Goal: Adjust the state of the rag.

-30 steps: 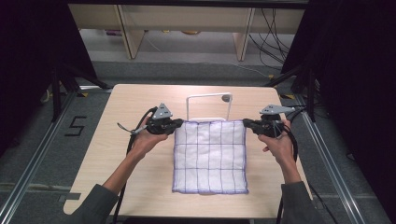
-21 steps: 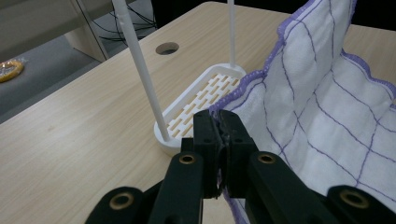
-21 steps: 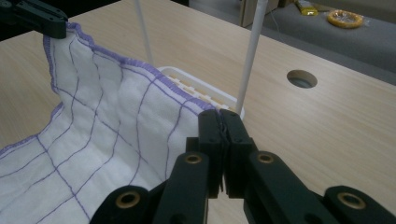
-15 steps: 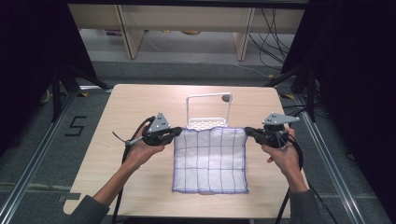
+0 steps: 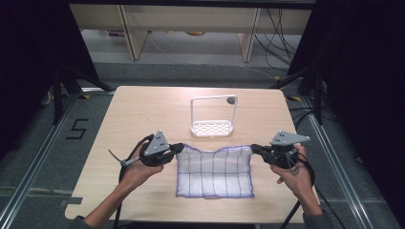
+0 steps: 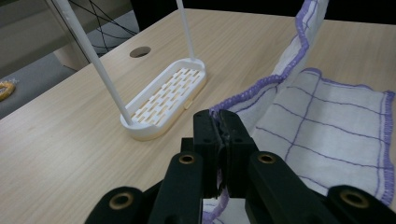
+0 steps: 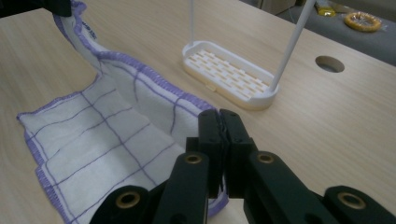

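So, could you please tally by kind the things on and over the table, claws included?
Checked cloth: 1
White rack: 1
Claws: 2, the left claw and the right claw, each shut on a far corner of the cloth
Total: 4

Both claws are the same build: chunky black plastic bodies with a grey three-cornered plate bolted on top. The left claw [image 5: 179, 148] trails a black cable, plus a grey stub sticking out the back. The right claw [image 5: 253, 149] has its own black cable looping down past the wrist. Up close, each jaw arm carries brass-coloured rivets at the pivots. Dark sleeves at the forearms.
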`<action>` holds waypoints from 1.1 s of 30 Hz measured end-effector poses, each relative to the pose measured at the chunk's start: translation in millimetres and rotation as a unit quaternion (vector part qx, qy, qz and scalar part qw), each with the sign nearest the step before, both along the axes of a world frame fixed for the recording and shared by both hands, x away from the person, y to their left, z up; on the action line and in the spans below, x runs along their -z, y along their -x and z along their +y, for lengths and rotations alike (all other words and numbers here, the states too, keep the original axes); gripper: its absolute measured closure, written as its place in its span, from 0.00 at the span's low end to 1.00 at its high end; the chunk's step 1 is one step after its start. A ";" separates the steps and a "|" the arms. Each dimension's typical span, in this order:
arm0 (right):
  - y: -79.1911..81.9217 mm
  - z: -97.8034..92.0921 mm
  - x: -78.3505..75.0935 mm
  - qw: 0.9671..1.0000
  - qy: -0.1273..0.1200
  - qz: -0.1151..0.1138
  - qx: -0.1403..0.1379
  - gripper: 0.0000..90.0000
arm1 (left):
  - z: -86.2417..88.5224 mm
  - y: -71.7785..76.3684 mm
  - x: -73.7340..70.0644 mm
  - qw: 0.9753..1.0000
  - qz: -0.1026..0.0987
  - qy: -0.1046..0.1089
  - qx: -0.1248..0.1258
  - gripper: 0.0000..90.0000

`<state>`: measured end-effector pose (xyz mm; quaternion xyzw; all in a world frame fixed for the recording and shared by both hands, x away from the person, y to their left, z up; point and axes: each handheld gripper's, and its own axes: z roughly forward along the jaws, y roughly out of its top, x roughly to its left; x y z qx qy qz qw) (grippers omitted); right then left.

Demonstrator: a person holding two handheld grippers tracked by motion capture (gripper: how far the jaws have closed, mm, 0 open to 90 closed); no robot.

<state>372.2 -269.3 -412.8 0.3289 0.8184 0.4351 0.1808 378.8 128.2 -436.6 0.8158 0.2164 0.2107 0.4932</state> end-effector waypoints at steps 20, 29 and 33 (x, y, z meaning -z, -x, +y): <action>37.8 -4.4 36.1 0.999 0.013 0.032 -0.021 0.99 | -6.1 57.6 45.6 0.998 0.016 -0.038 0.051 0.95; 53.0 -5.3 50.5 0.998 0.026 0.041 -0.033 0.99 | -6.5 69.9 60.4 0.996 0.031 -0.062 0.057 0.95; 56.5 -3.2 57.2 0.997 0.043 0.047 -0.041 0.99 | -8.4 73.3 64.2 0.994 0.032 -0.080 0.073 0.95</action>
